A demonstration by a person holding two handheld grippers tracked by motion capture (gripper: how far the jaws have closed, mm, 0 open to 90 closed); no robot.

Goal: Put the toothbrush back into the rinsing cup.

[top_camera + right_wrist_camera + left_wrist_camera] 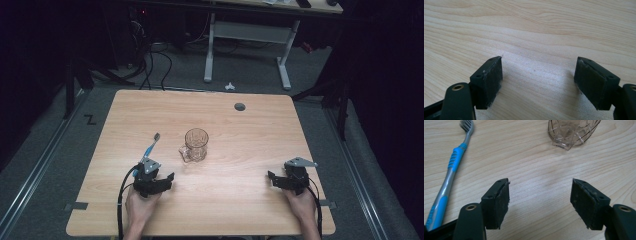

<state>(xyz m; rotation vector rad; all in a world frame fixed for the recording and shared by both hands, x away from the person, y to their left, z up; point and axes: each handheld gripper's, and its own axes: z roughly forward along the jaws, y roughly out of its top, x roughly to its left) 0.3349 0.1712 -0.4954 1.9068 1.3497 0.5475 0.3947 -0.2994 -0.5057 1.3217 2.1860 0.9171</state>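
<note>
- Nearest the lens: left gripper (pixel 539 203), jaws spread wide, nothing between the pads, only bare table (pixel 536 165) ahead.
- Same for the right gripper (pixel 537 83): jaws apart, empty, resting low at about 4 o'clock on the table in the high view, well apart from everything.
- Toothbrush (pixel 450 170) lying flat at about 10 o'clock from the left gripper, bristles pointing away, handle end close beside the left jaw.
- Glass mug (pixel 195 144) upright near the table's middle, at about 1 o'clock from the left gripper, near the toothbrush but apart from it.
- Likely slip: pinching a thin handle lying flat, scraping the pads on the wood and flicking it aside.
- Likely knock: swinging toward the toothbrush head and clipping the mug, tipping or sliding it.
- Likely miss when dropping the toothbrush in: catching the rim and toppling the light glass.
</note>
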